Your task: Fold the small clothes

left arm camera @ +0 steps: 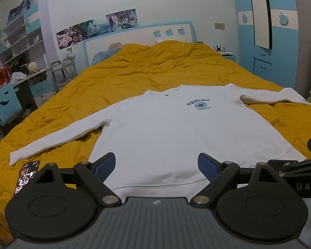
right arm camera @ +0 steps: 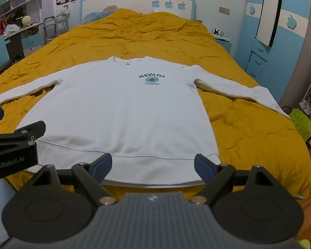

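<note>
A white long-sleeved sweatshirt (left arm camera: 165, 132) with a blue "NEVADA" print lies flat, front up, on the yellow bedspread (left arm camera: 134, 70), both sleeves spread out to the sides. Its hem faces me. It also shows in the right wrist view (right arm camera: 124, 114). My left gripper (left arm camera: 156, 166) is open and empty, held just above the hem. My right gripper (right arm camera: 153, 166) is open and empty, held above the hem near its right corner. The right gripper's body shows at the left wrist view's right edge (left arm camera: 300, 166); the left gripper's body shows at the right wrist view's left edge (right arm camera: 12, 145).
A phone (left arm camera: 27, 176) lies on the bedspread left of the hem. A desk and shelves (left arm camera: 20, 62) stand left of the bed, a blue wardrobe (right arm camera: 280, 31) to the right. A green basket (right arm camera: 302, 124) sits on the floor beside the bed's right edge.
</note>
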